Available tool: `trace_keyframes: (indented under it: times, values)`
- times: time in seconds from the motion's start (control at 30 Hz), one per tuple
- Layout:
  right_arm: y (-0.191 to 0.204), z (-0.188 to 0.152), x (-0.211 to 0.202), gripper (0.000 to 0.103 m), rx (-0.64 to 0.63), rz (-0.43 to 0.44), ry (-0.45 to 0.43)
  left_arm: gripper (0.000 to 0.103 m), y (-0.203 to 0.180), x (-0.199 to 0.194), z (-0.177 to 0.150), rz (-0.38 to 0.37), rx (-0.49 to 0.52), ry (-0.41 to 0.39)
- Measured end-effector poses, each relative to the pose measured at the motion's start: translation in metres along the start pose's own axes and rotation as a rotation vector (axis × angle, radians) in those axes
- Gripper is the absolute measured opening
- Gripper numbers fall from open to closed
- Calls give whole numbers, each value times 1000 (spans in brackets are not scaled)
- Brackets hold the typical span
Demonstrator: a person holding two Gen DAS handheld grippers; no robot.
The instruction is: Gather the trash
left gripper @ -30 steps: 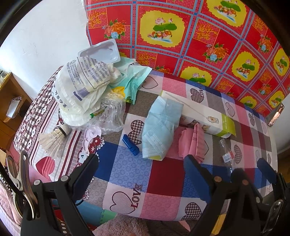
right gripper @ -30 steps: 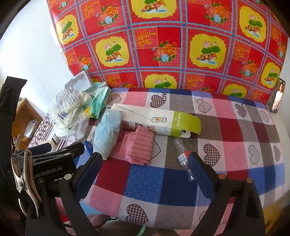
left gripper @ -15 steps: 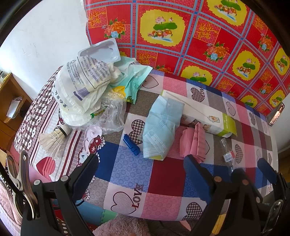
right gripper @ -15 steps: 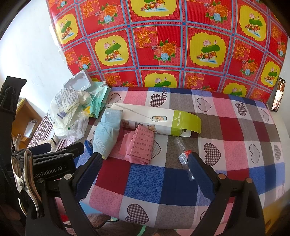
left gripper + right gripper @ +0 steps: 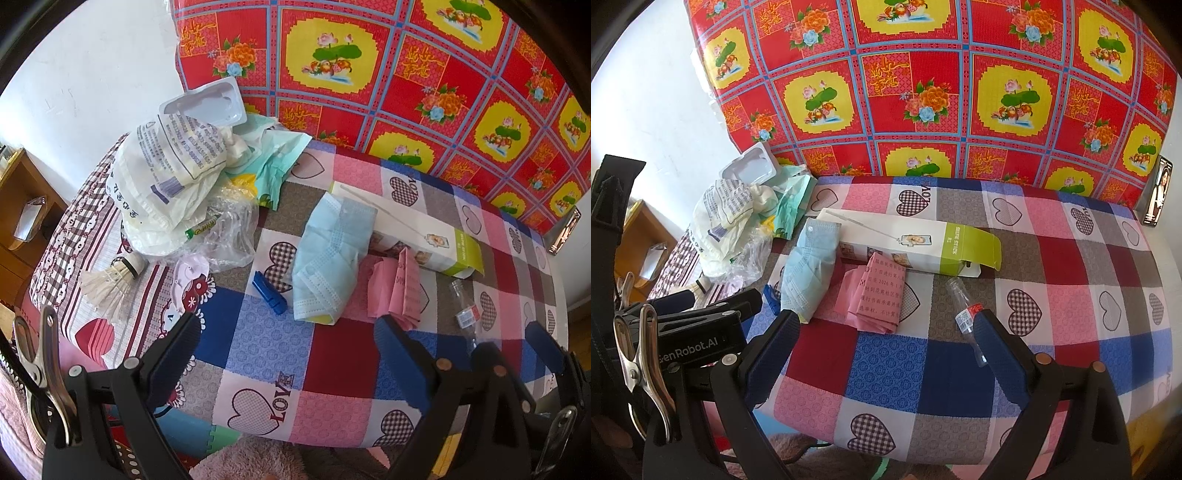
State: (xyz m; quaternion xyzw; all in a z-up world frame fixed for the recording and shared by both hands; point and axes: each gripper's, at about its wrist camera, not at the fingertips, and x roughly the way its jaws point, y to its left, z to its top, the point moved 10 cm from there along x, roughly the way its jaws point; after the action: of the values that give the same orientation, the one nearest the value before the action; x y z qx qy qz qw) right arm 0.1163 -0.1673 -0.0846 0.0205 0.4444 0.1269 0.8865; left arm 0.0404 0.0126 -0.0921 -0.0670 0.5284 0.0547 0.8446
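Note:
Trash lies on a checked tablecloth (image 5: 266,343). A light blue face mask (image 5: 328,258) (image 5: 809,266) lies mid-table, folded pink paper (image 5: 399,291) (image 5: 879,295) to its right, and a long white and green selfie-stick box (image 5: 417,232) (image 5: 908,247) behind them. A small clear bottle (image 5: 964,317) (image 5: 465,314) lies right of the paper, a blue clip (image 5: 269,293) left of the mask. My left gripper (image 5: 286,360) and right gripper (image 5: 886,350) are open and empty, over the table's near edge.
A heap of white plastic bags (image 5: 166,184) (image 5: 724,221) with a clear tray (image 5: 203,107) sits at the back left. A shuttlecock (image 5: 107,284) lies left of it. A phone (image 5: 1158,195) leans at the far right. A wooden shelf (image 5: 18,221) stands left.
Both grippers have drifted slightly; the scene sits a little lower in the left wrist view. Nothing on the table has moved.

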Motion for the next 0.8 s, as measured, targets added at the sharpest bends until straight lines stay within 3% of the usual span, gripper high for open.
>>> trace_keyframes:
  times: [0.8]
  values:
    - [3, -3, 3, 98, 5, 2, 10, 96, 11, 1, 2, 21, 29, -12]
